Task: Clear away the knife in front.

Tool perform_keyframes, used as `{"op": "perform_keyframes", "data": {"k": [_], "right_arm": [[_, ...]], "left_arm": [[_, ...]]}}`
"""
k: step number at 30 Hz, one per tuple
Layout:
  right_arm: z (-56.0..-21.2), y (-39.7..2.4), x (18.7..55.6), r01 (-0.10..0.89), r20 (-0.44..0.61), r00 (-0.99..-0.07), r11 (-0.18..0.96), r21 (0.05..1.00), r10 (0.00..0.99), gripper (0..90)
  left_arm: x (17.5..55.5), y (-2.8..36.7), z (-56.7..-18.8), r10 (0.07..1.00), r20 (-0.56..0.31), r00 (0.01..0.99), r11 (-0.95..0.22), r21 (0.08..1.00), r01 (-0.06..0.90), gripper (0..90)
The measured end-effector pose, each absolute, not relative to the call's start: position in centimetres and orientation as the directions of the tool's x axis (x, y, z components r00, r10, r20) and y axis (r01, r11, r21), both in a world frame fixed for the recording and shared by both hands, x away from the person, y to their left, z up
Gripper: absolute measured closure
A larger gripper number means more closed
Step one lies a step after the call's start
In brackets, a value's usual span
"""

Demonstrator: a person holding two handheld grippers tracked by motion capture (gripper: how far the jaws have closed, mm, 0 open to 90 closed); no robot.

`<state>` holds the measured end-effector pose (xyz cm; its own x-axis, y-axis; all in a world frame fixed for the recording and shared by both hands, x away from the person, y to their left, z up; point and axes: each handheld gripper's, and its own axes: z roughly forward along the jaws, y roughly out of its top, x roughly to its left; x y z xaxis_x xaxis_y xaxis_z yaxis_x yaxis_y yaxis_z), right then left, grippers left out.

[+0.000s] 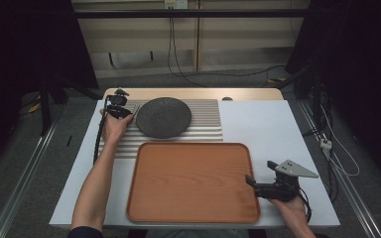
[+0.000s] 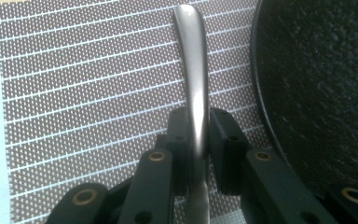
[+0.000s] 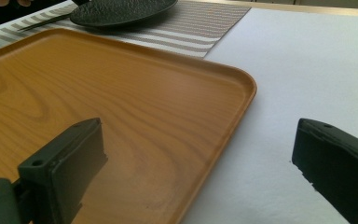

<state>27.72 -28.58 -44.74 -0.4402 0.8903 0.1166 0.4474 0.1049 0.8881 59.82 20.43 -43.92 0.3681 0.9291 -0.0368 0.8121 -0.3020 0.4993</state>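
Note:
A silver metal utensil handle (image 2: 191,46) lies over the striped placemat (image 2: 74,93), just left of the dark round plate (image 2: 321,93). My left gripper (image 2: 197,126) is shut on this handle, both pads pressed against its sides. In the high view the left gripper (image 1: 121,111) sits at the plate's (image 1: 163,117) left edge. My right gripper (image 1: 250,181) stands open beside the right rim of the wooden tray (image 1: 193,145). In the right gripper view its jaws (image 3: 200,154) stand wide apart, one over the tray (image 3: 247,84) and one over the white table, with nothing between them.
The placemat (image 1: 206,126) lies behind the tray, with the plate (image 3: 121,11) on it. A white sheet (image 1: 258,124) covers the table, bare at the right. Cables trail on the floor beyond the table's far edge.

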Motion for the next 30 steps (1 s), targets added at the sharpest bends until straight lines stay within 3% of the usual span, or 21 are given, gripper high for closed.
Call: {"op": "perform_keyframes", "data": {"k": [30], "right_arm": [[-44.7, -28.7, 27.7, 0.448, 0.115, -0.436, 0.104, 0.888, 0.893, 2.2]], "left_arm": [[59.0, 20.9, -42.5, 0.924, -0.052, 0.379, -0.297, 0.528, 0.796, 80.0]]}}
